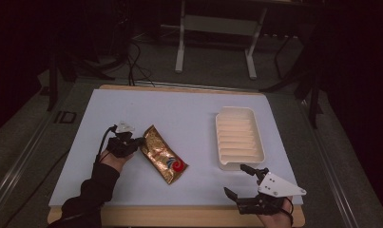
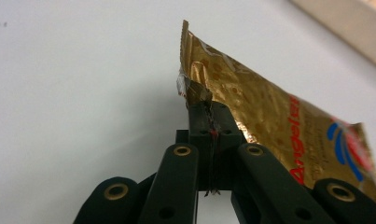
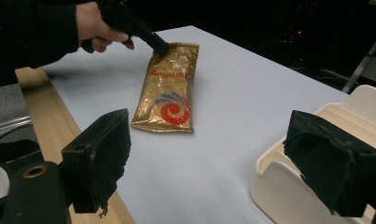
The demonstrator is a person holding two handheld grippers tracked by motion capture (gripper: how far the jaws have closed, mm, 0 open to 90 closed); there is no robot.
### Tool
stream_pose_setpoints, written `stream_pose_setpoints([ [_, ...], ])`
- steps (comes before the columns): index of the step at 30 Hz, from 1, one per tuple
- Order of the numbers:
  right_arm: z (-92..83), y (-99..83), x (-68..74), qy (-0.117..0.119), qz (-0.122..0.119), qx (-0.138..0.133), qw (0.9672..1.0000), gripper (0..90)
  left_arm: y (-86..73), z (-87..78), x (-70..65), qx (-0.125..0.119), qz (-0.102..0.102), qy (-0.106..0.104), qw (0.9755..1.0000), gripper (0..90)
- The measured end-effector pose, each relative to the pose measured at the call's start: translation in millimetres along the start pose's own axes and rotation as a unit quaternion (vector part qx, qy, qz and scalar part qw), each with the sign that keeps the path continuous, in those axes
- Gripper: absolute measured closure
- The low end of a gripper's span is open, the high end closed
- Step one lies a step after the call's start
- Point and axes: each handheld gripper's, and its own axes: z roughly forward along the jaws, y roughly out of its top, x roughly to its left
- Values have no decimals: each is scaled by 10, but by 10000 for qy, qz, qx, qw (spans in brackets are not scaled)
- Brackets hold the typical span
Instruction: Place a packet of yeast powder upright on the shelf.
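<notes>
A gold foil snack packet (image 1: 163, 154) with a red and blue swirl lies on the white table (image 1: 179, 114), its near-left edge lifted. My left gripper (image 1: 140, 141) is shut on that edge of the packet (image 2: 269, 126); the jaws press together on the crumpled foil in the left gripper view (image 2: 209, 109). In the right gripper view the packet (image 3: 170, 95) lies past my own jaws, with the left gripper (image 3: 160, 47) pinching its far top corner. My right gripper (image 1: 239, 180) hovers at the table's front right, jaws wide apart, nothing between them (image 3: 213, 158).
A cream ribbed tray (image 1: 239, 137) stands at the right of the table, just beyond the right gripper, and shows at the lower right as the tray (image 3: 288, 177) in the right gripper view. The wooden table edge (image 1: 179, 216) runs along the front. A metal stand (image 1: 217, 33) is behind the table.
</notes>
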Motion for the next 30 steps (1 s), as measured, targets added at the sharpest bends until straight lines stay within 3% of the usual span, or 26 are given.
stream_pose_setpoints([
  [5, -10, 10, 5, 3, 18, -49, 10000, 142, 106, -132, -104, -142, 207, -78, 9997, 900],
  [9, -4, 8, 5, 125, 212, -66, 9997, 157, 179, -226, -218, -267, 391, -113, 9988, 900],
  [15, -9, 22, 47, 62, 121, -138, 9998, 157, 277, -348, -404, -427, 640, -236, 9968, 900],
  [21, -3, 27, 76, 37, 59, -84, 9999, 157, 359, -425, -599, -557, 931, -384, 9934, 900],
  [28, -10, 24, 61, 58, 173, -71, 9998, 160, 428, -490, -793, -637, 1184, -571, 9893, 900],
  [30, -23, 29, 60, 131, 227, -65, 9996, 202, 441, -498, -851, -675, 1220, -622, 9883, 900],
])
